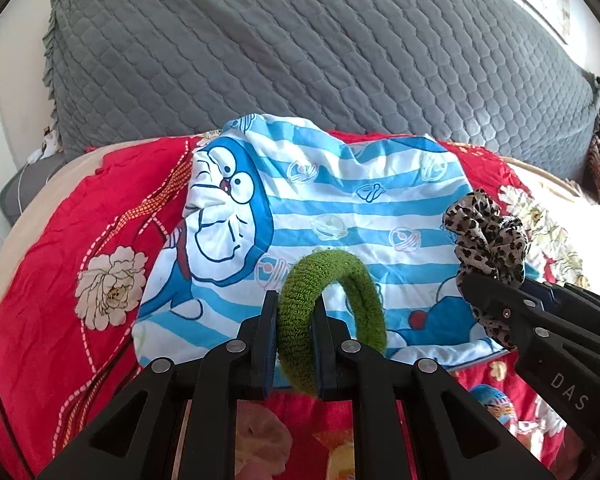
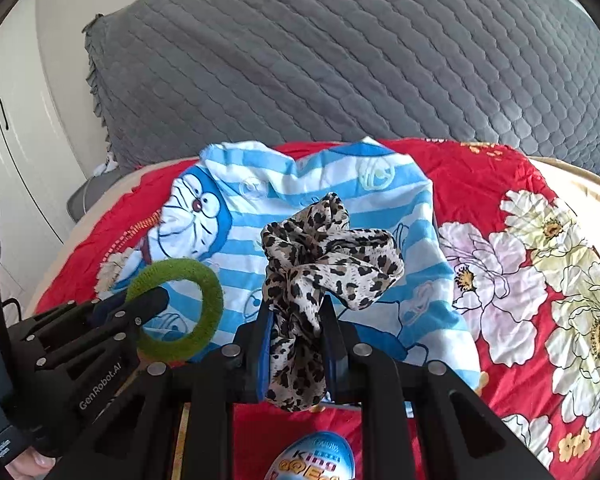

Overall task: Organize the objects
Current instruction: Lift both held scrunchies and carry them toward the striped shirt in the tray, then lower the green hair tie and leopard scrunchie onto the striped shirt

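Between left tongs [image 1: 296, 320]: green ring [image 1: 332, 312] (clamped); right tongs [image 2: 296, 320] pinching leopard scrunchie [image 2: 324, 264].

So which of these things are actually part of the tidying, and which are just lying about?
Part of the job:
- green hair tie, clamped in the left gripper
- leopard-print scrunchie, clamped in the right gripper
- probably the blue striped cartoon cloth beneath them

Just lying about:
- red floral bedspread
- grey quilted cover
- egg-shaped toy
- white cupboard
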{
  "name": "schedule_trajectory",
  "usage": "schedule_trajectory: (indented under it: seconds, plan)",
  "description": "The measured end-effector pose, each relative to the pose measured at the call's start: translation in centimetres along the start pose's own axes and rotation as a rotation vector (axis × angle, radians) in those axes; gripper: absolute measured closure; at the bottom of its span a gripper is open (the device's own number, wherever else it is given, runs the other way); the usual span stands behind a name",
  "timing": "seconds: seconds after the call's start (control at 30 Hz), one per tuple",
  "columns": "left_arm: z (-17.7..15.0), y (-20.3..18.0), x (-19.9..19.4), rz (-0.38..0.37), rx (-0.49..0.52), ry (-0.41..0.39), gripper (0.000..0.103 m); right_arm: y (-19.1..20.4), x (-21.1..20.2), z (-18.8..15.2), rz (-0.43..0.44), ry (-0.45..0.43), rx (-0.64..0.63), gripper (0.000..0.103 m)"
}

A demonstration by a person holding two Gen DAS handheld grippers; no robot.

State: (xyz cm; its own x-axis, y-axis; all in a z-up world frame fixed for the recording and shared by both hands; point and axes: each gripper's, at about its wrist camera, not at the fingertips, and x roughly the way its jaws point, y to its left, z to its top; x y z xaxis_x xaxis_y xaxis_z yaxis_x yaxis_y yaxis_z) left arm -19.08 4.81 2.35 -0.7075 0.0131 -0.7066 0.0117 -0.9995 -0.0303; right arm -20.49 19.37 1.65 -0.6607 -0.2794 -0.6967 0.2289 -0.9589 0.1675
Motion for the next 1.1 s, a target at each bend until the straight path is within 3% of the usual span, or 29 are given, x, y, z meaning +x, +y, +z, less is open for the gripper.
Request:
schedule_trajectory:
  seconds: [1.1]
  plan:
    - [0.2, -0.4, 5.6, 0.003, 0.010, 0.050, 0.088, -0.4, 4.9, -1.4, -0.007, 0.090, 0.056, 0.082]
